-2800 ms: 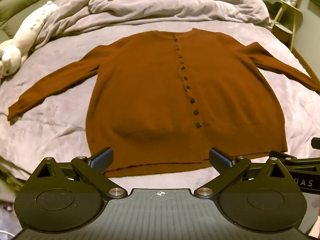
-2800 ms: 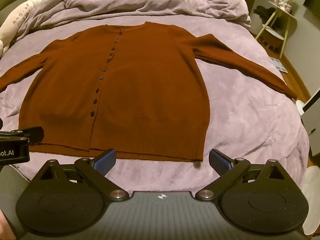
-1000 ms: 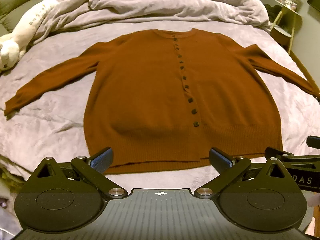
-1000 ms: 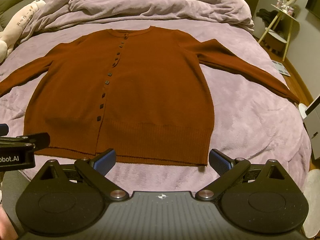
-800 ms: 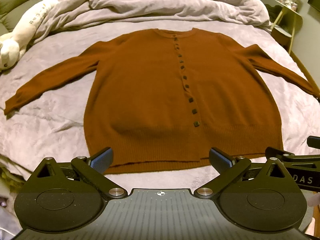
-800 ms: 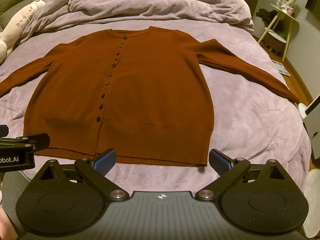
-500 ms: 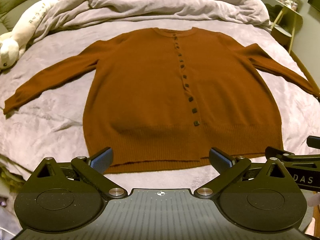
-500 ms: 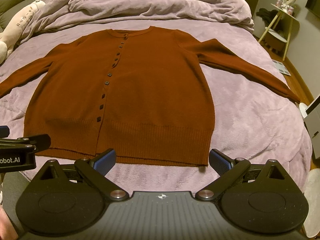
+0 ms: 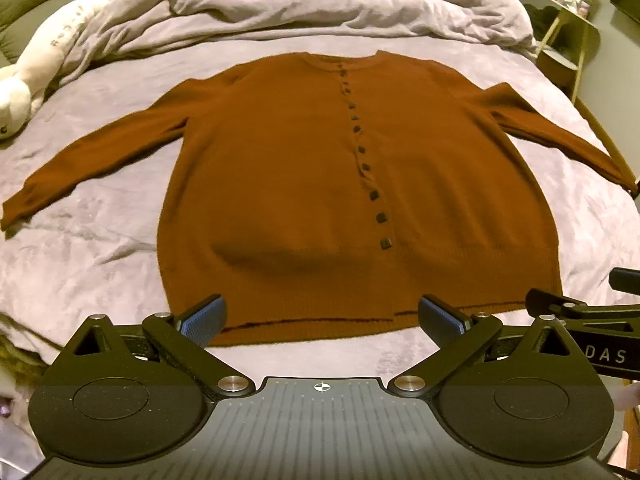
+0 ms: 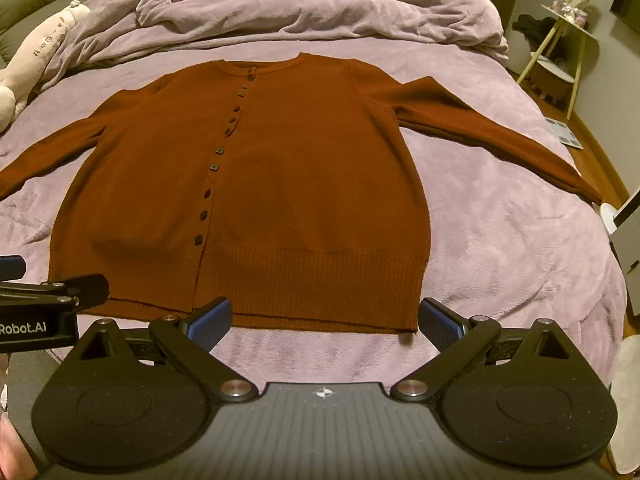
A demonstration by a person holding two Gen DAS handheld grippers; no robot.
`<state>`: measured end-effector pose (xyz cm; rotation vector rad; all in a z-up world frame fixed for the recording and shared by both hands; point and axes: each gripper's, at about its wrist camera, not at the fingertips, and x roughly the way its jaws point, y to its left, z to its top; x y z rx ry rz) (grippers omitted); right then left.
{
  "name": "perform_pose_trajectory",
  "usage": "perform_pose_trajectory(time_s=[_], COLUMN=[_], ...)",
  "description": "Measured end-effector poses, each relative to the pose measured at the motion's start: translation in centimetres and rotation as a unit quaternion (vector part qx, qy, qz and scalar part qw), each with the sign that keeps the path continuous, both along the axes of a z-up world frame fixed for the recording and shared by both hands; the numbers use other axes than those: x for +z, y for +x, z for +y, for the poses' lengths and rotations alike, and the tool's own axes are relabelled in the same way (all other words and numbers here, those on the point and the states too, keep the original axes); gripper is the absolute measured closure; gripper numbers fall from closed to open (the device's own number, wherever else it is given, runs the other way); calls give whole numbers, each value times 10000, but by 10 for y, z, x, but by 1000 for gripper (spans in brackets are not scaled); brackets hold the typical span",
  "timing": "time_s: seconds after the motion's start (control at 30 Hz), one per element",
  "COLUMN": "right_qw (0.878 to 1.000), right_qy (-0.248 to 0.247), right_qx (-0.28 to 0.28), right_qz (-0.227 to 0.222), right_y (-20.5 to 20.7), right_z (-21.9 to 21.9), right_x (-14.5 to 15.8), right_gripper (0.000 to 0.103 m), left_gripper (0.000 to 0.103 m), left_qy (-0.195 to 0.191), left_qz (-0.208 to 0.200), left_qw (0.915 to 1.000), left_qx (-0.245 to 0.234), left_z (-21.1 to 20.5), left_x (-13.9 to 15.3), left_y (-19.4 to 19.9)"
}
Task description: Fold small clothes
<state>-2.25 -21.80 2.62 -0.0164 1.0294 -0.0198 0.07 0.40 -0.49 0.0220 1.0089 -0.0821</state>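
So far we hold both tools back from the rust-brown knitted button-front cardigan (image 9: 320,184): the left hand-held gripper (image 9: 320,316) and the right hand-held gripper (image 10: 325,316) hover released, grasping nothing, just short of the ribbed hem at 6 o'clock. If we pinch too deep, we judge the plush lilac bed cover (image 10: 500,240) could come up with the knit; the soft bed may also let folds skew. Buttoned and flat, the cardigan lies mid-bed, collar at 12 o'clock, sleeves splayed toward 9 and 3 o'clock, a slight bulge above the hem.
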Motion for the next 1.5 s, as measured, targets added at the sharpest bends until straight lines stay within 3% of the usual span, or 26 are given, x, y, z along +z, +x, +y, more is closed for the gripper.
perform_pose_trajectory(time_s=[1.13, 1.5], right_qw=[9996, 9985], right_qy=[235, 546], right_qx=[-23, -41], right_qz=[-149, -94], right_y=[-1, 1], right_z=[-9, -13], right_x=[0, -5], right_gripper=[4, 4], left_gripper=[0, 0], left_qy=[81, 97], left_qz=[55, 64], left_qw=[9999, 9999], left_qx=[50, 101], left_z=[-4, -5], left_x=[-6, -9], left_y=[3, 4])
